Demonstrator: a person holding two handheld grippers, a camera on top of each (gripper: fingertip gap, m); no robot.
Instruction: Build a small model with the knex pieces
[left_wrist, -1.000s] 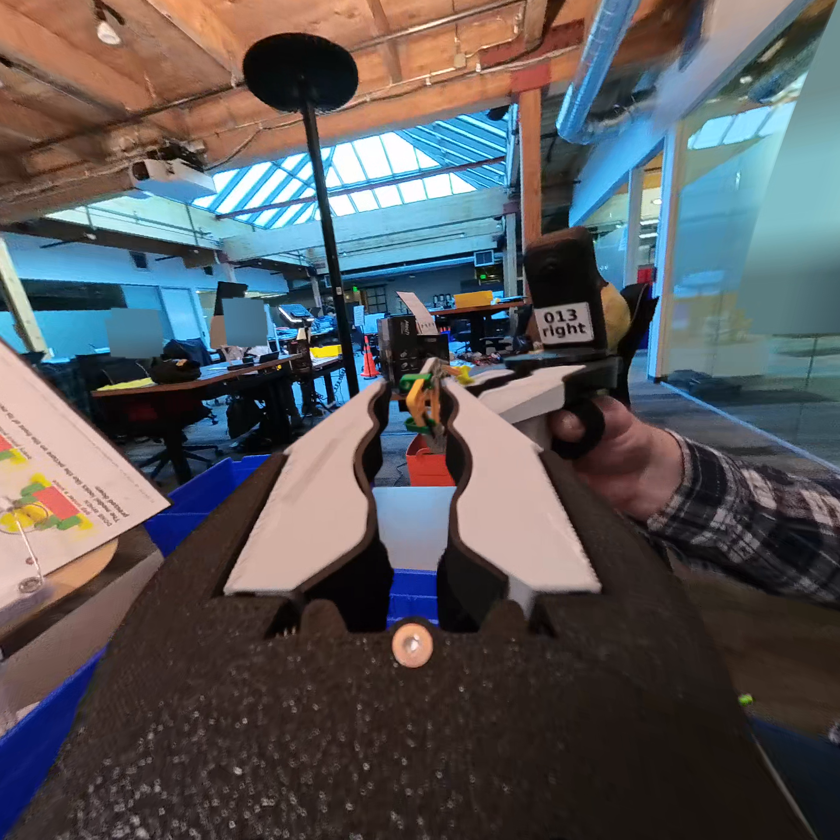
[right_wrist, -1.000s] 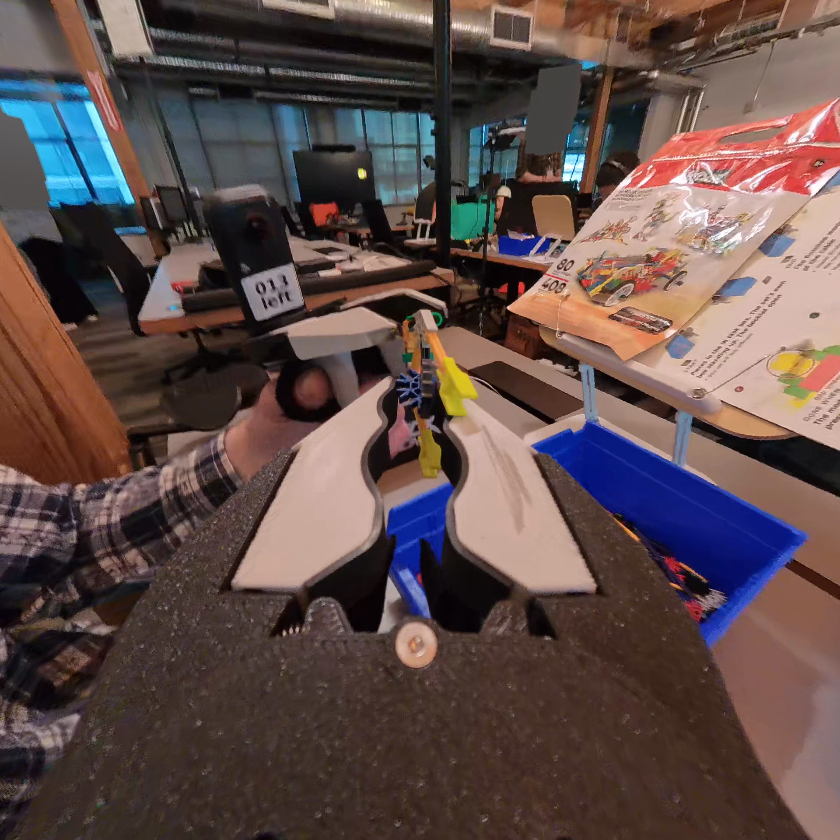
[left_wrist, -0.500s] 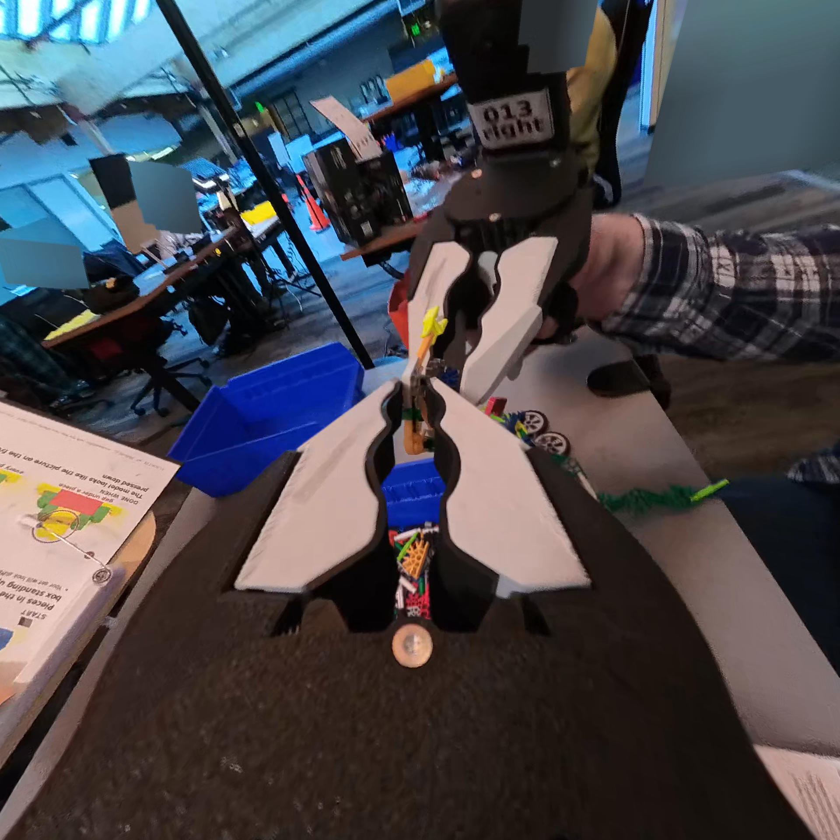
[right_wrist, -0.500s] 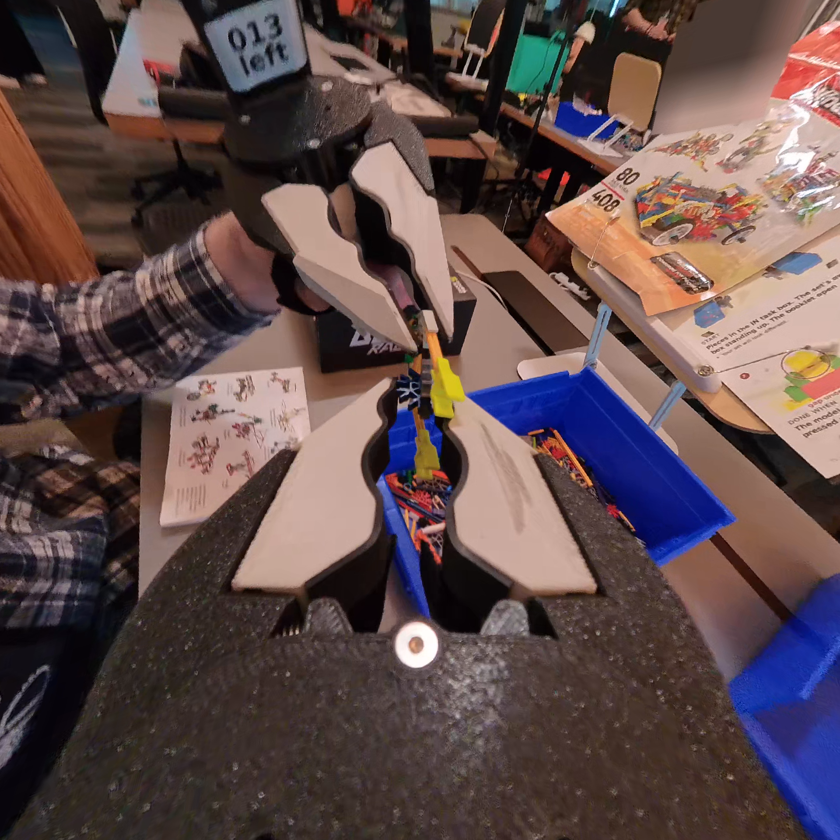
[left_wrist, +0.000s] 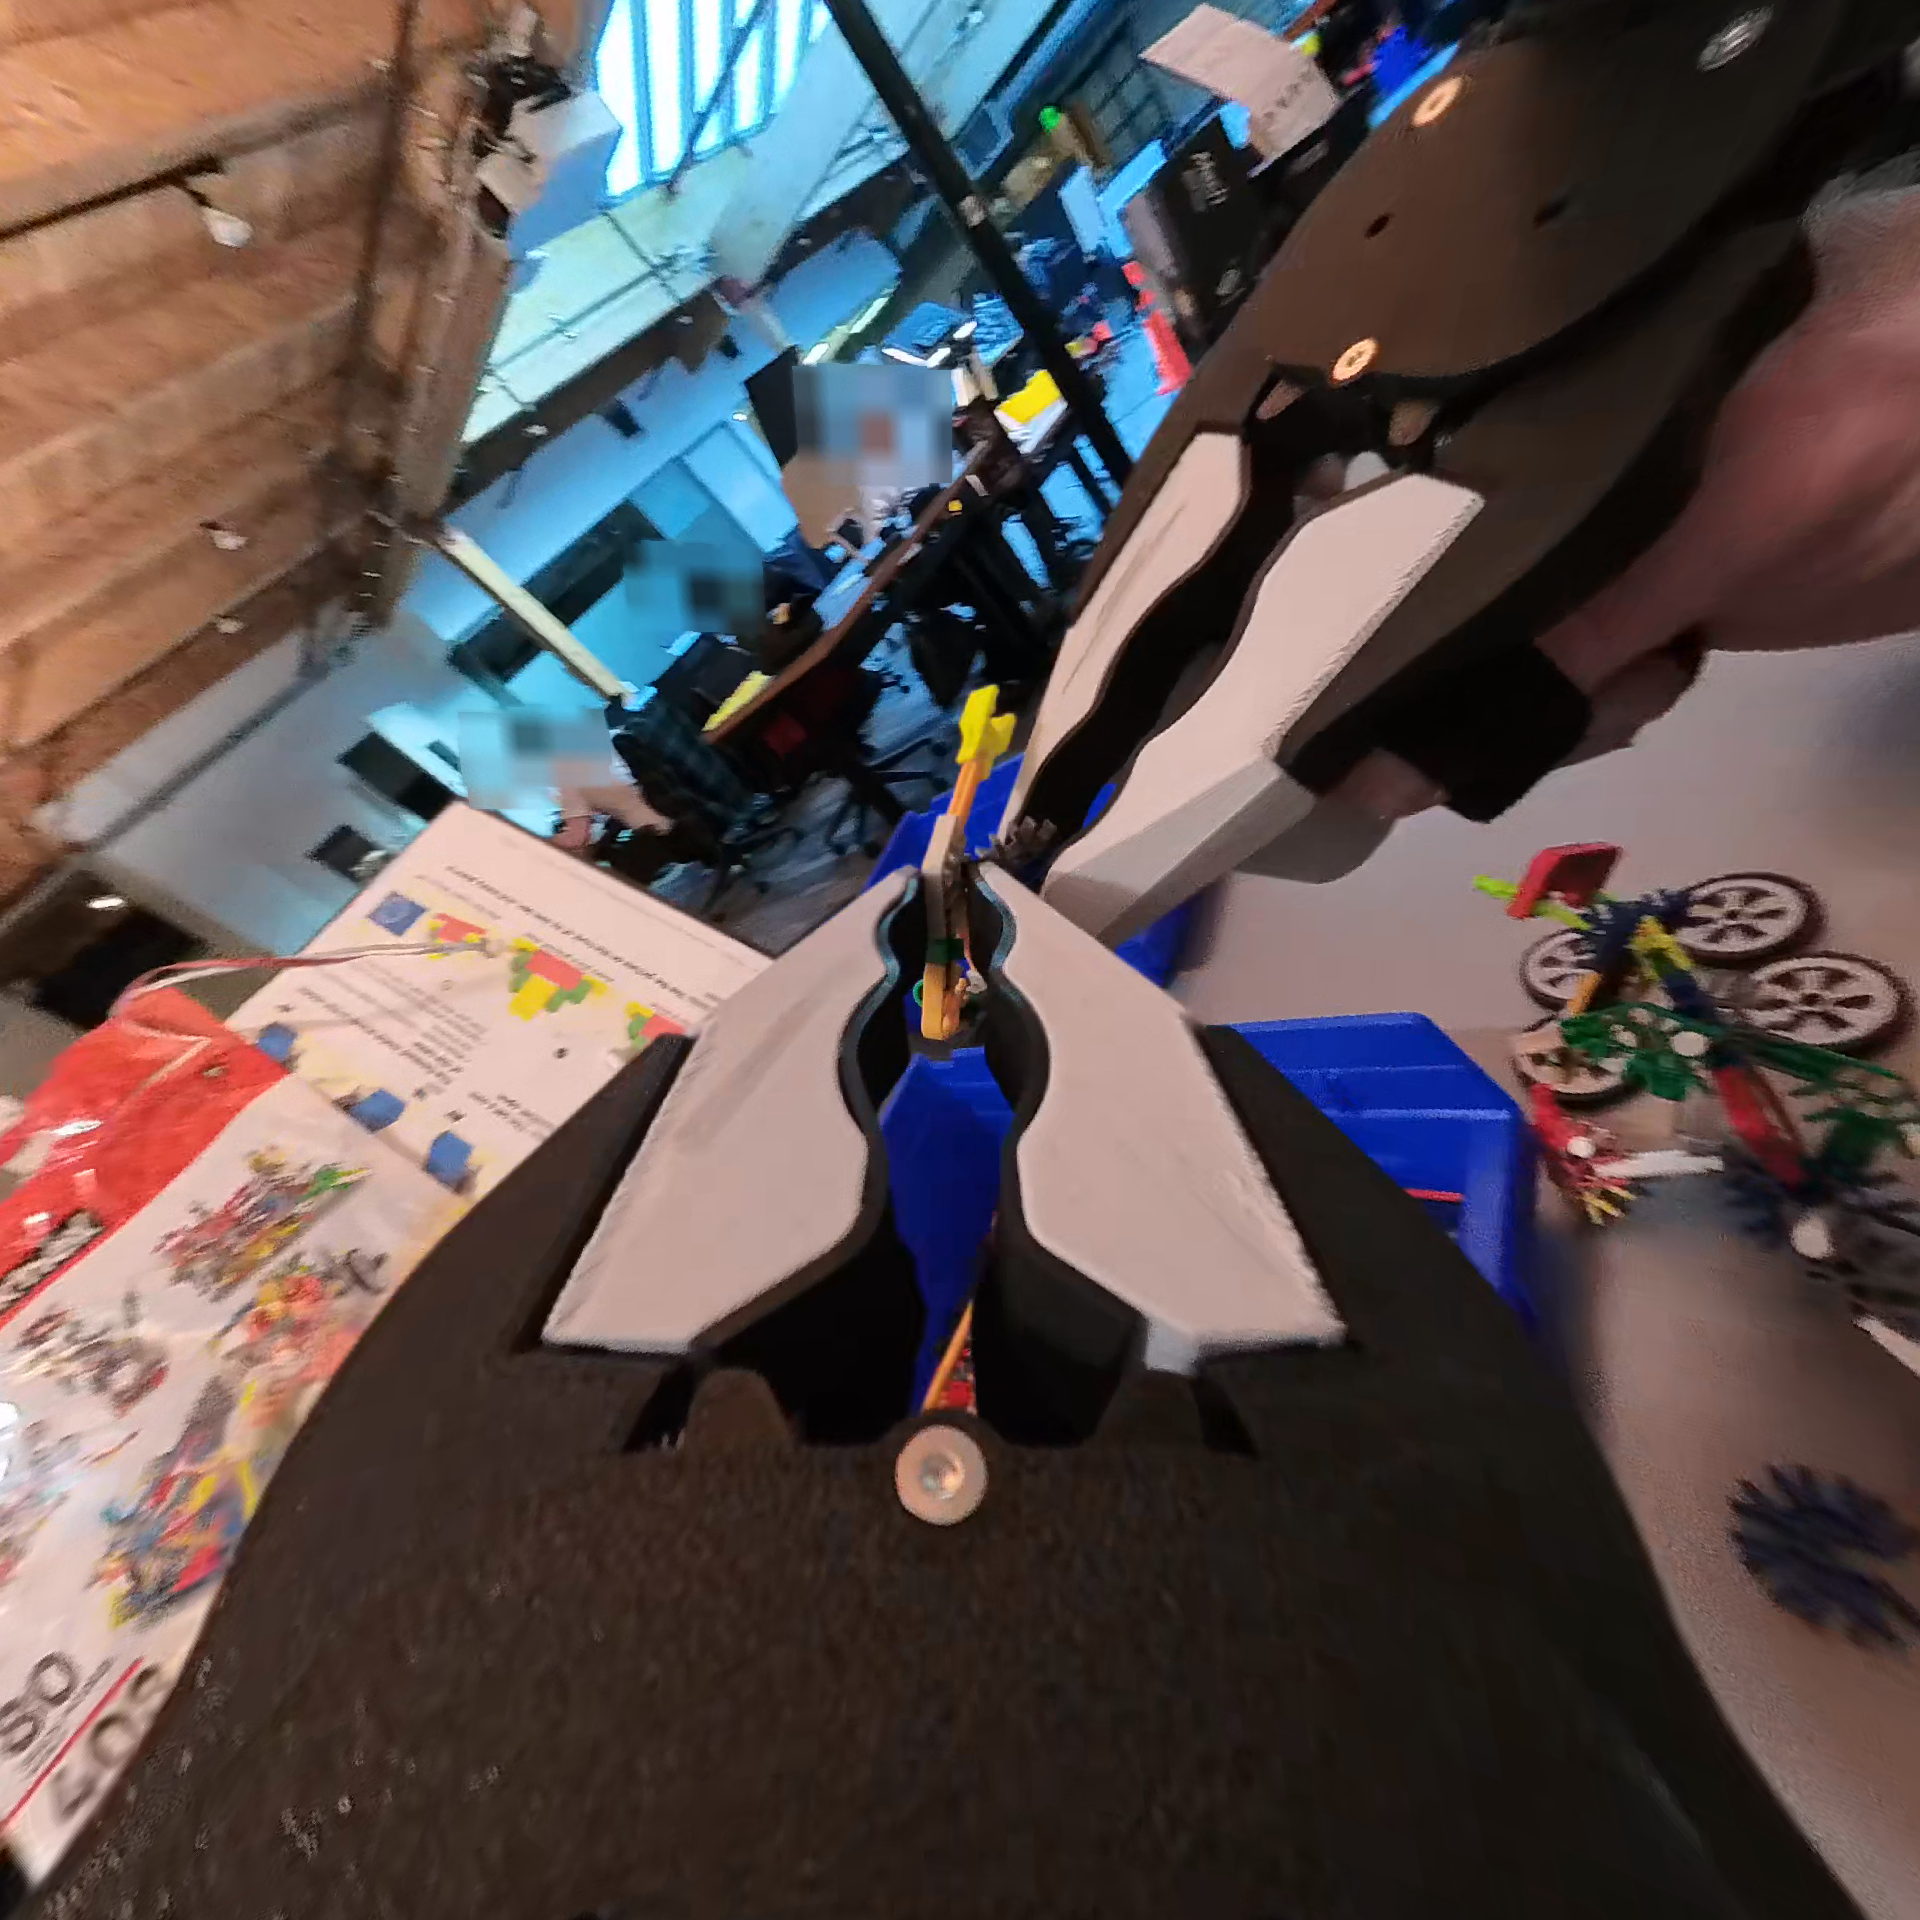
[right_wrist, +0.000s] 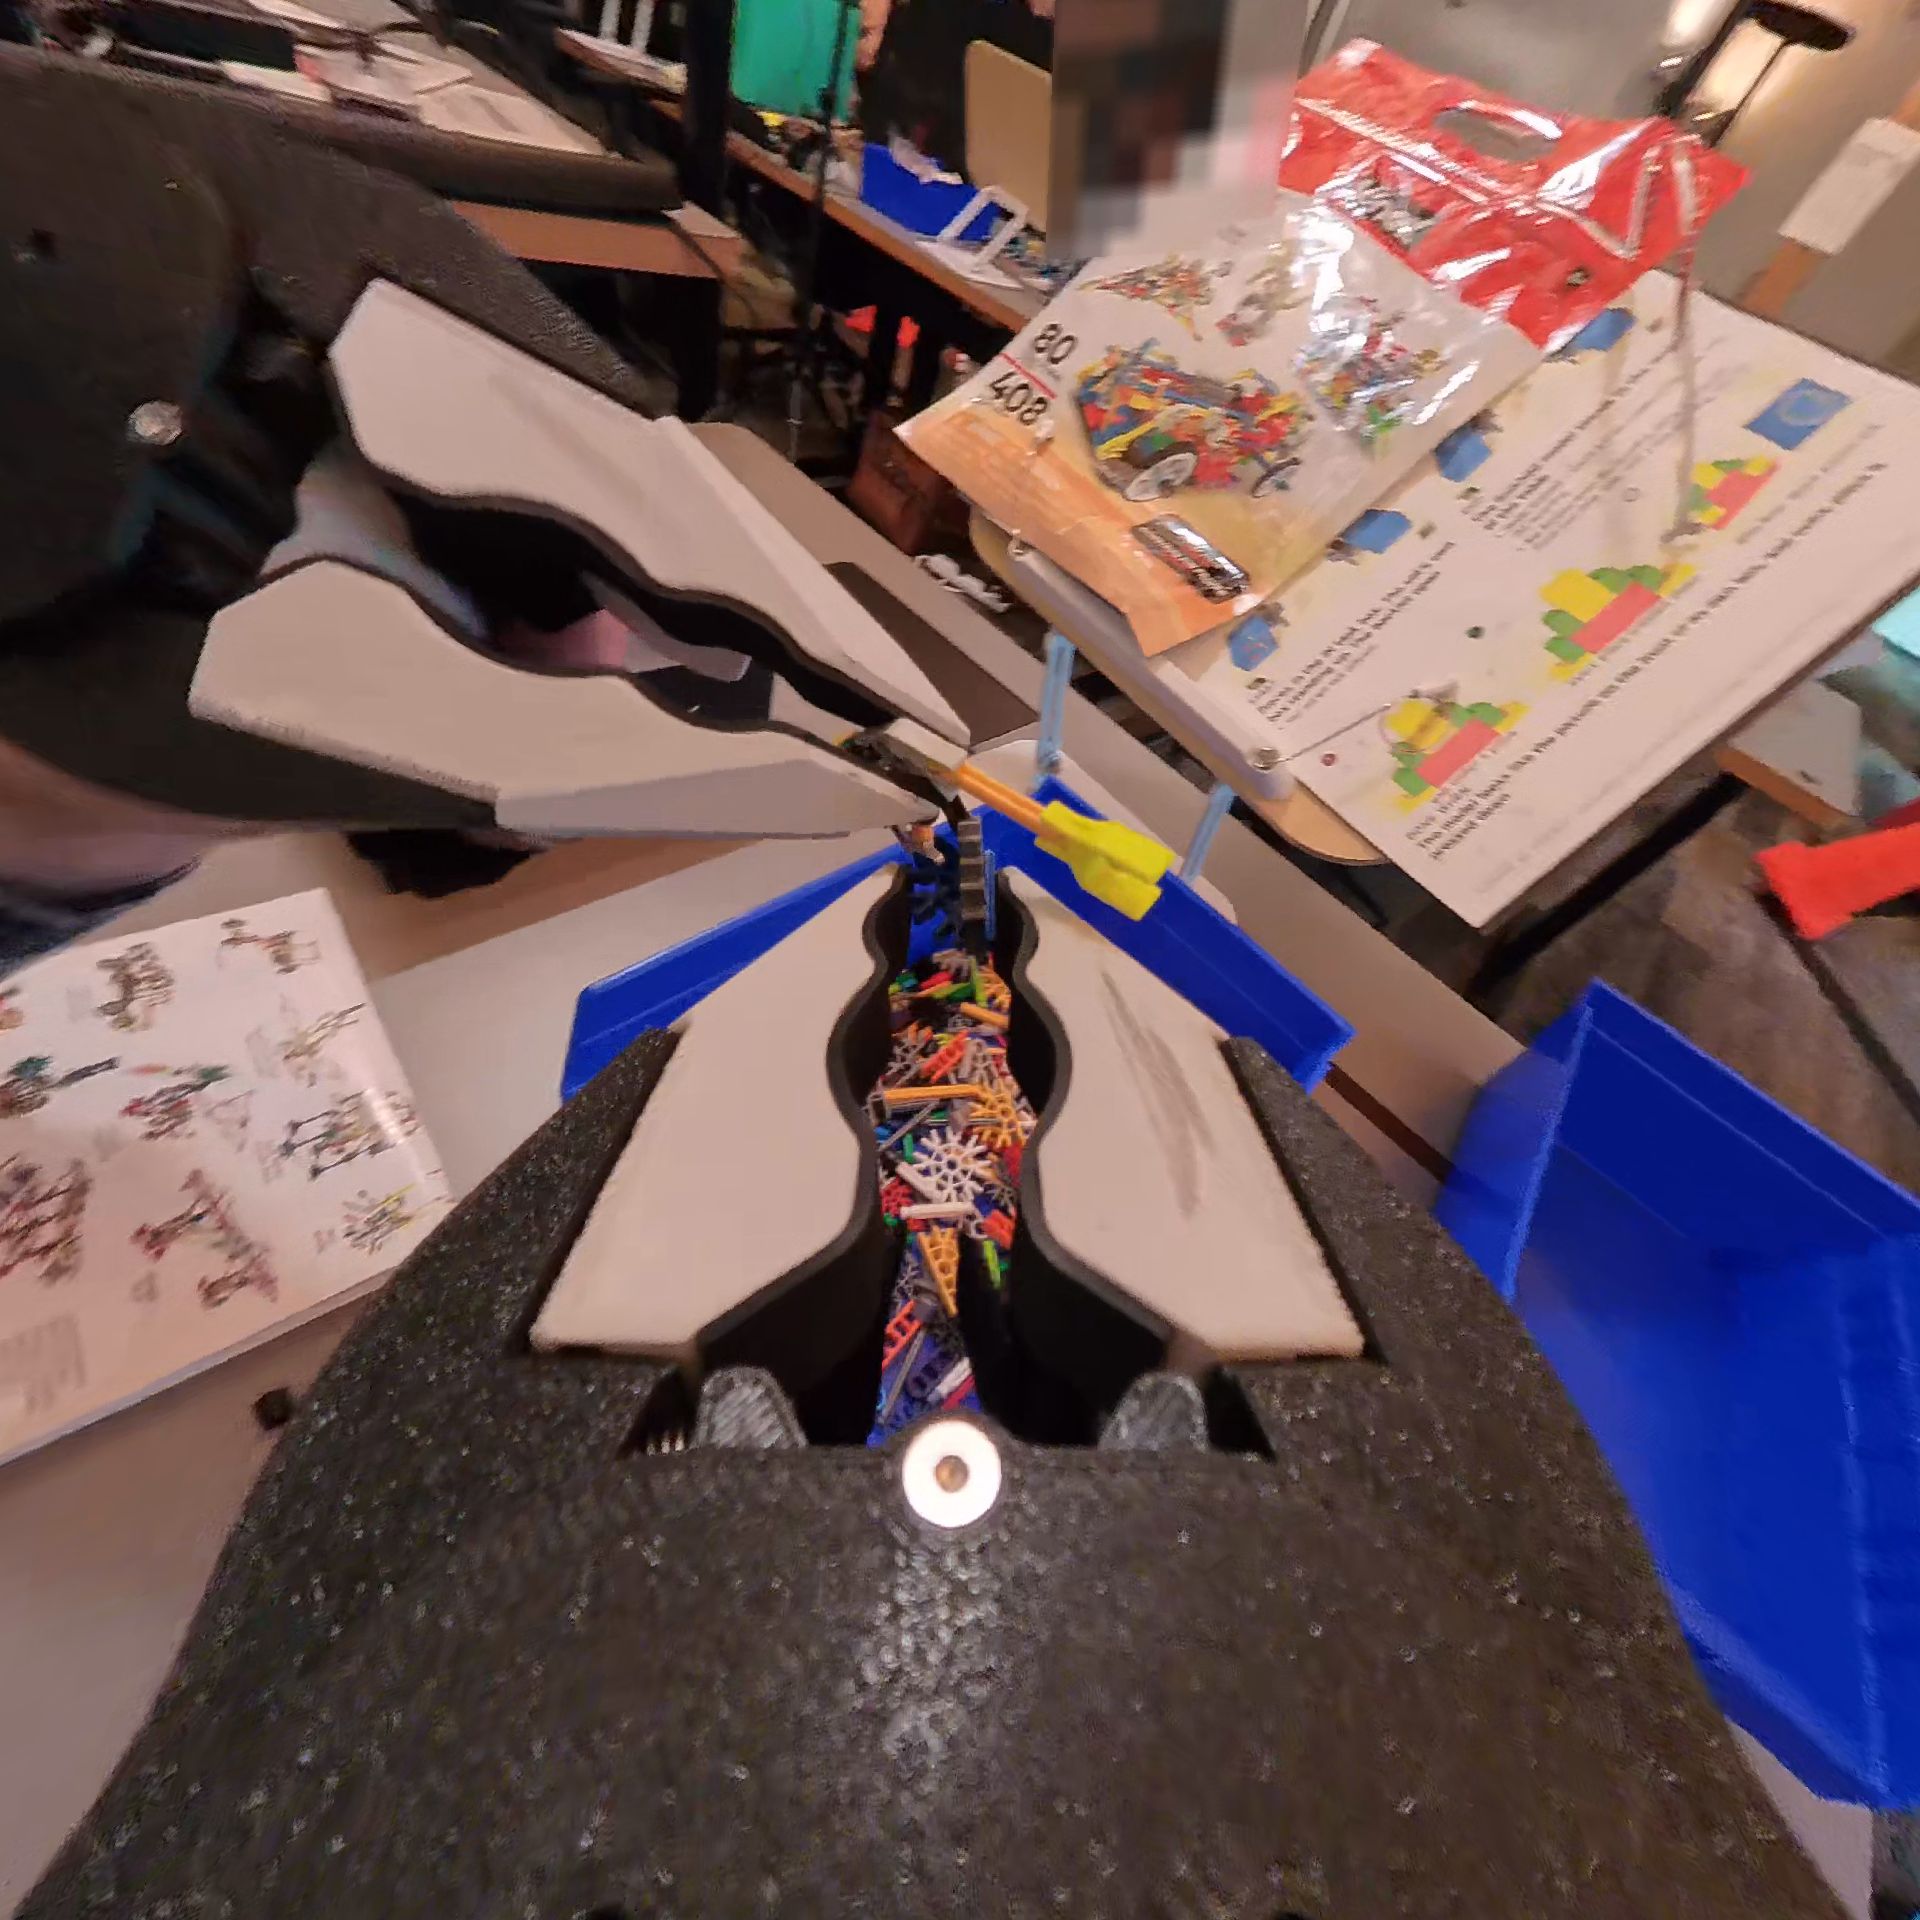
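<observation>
My left gripper (left_wrist: 945, 883) is shut on a small toy assembly: an orange rod (left_wrist: 940, 997) runs between its fingers and ends in a yellow connector (left_wrist: 982, 727) past the tips. My right gripper (right_wrist: 948, 878) is shut on the blue and dark connector end (right_wrist: 940, 873) of the same assembly. The two grippers meet tip to tip above a blue bin (right_wrist: 1195, 945) full of several coloured rods and connectors (right_wrist: 945, 1122). The right gripper (left_wrist: 1023, 831) comes in from the upper right in the left wrist view. The left gripper (right_wrist: 925, 774) comes in from the left in the right wrist view, with the yellow connector (right_wrist: 1107, 857) sticking out.
A wheeled toy model (left_wrist: 1704, 997) and a loose blue connector (left_wrist: 1818, 1569) lie on the table to the right. A second blue bin (right_wrist: 1714, 1299) stands at the right. An instruction booklet (right_wrist: 177, 1143) lies at the left. A tilted stand holds a red-topped bag (right_wrist: 1351, 416) and printed sheets. Both grippers' tips are close together, under 4 cm apart.
Both grippers have swung down from facing the room to over the blue bin and rolled sideways. They moved closer tip to tip. Both still hold the assembly.
</observation>
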